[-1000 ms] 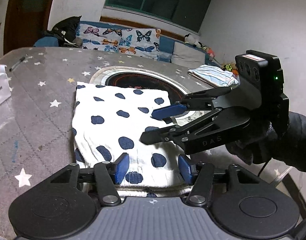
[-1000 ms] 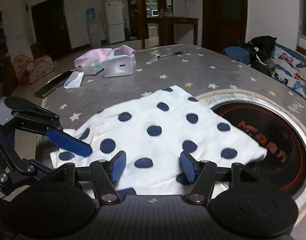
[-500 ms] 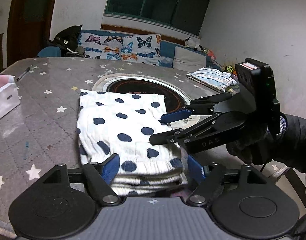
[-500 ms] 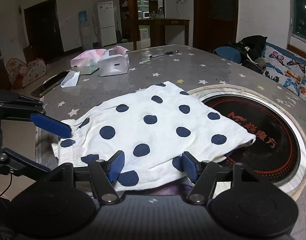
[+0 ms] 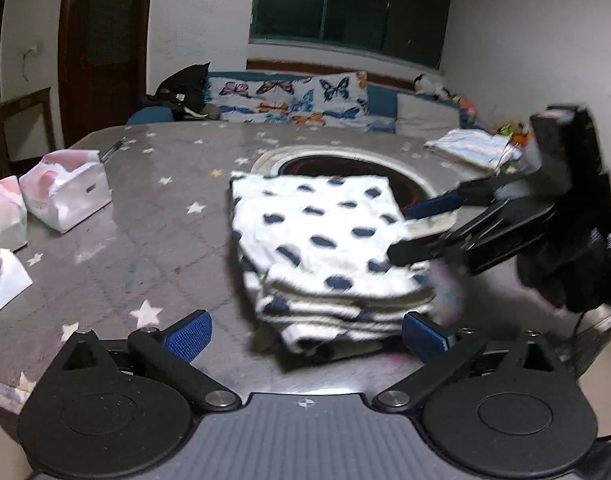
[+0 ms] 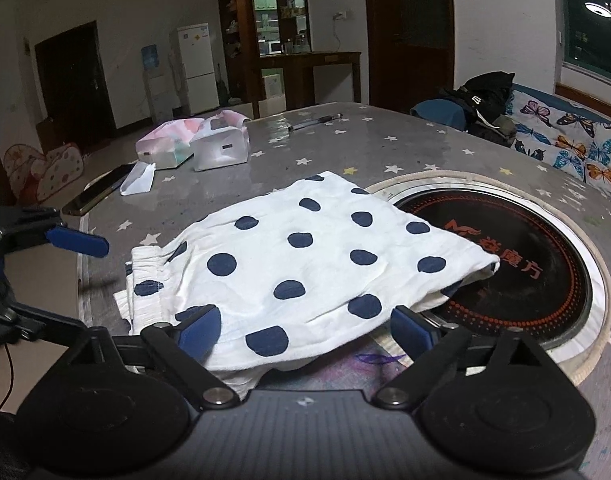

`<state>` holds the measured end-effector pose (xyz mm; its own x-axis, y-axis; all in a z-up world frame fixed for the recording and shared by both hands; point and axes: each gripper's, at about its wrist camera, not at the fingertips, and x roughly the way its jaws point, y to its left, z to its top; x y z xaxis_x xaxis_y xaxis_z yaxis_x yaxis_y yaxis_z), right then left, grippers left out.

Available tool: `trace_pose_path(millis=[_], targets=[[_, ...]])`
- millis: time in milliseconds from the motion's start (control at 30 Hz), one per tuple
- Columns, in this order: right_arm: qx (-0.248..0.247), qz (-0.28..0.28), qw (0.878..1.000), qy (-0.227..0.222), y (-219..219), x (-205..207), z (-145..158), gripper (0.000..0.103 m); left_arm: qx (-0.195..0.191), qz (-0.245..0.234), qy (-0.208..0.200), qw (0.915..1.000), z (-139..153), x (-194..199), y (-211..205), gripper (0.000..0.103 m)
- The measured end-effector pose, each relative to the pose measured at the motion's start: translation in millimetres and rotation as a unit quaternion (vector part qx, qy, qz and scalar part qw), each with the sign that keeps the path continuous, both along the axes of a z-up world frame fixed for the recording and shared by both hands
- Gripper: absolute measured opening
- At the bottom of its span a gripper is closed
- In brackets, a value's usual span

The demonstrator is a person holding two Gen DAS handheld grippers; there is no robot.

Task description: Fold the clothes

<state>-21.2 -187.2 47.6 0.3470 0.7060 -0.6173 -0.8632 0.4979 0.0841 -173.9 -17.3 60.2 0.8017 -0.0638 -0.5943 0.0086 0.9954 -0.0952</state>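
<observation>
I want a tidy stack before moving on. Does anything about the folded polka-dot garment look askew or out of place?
Yes. The polka-dot garment lies partly over the round cooktop set in the table, one corner overhanging its rim. Its layers are uneven too: lower edges stick out beyond the top layer on the near side.

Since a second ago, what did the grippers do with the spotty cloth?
Both grippers are opening and have let go. The left gripper and right gripper both backed off toward the cloth's near edge, pads spread clear of it. The cloth stayed folded on the table, one corner over the round hotplate. The tissue boxes did not move.
</observation>
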Motion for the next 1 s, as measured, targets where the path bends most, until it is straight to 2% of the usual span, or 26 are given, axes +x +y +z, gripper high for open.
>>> trace_pose_path(millis=[167,267,500,767,1000], targets=[[0.008,-0.011,1.000,-0.001,-2.5,-0.5,1.6,0.103,0.035,0.023,0.004,0.9991,-12.1,4.6,0.9,0.103],[0.013,-0.013,1.000,-0.003,-3.1,0.4,3.6,0.103,0.052,0.035,0.008,0.9980,-18.1,7.6,2.8,0.103],[0.013,-0.023,1.000,0.005,-0.8,5.8,1.2,0.103,0.085,0.031,0.005,0.9958,-25.7,7.8,0.0,0.103],[0.003,0.015,1.000,-0.013,26.0,-1.4,5.5,0.103,0.086,0.045,0.008,0.9953,-28.3,8.0,8.6,0.103],[-0.034,0.051,0.997,-0.040,50.3,-16.5,-11.6,0.103,0.088,0.051,0.004,0.9948,-29.4,9.2,11.9,0.103]])
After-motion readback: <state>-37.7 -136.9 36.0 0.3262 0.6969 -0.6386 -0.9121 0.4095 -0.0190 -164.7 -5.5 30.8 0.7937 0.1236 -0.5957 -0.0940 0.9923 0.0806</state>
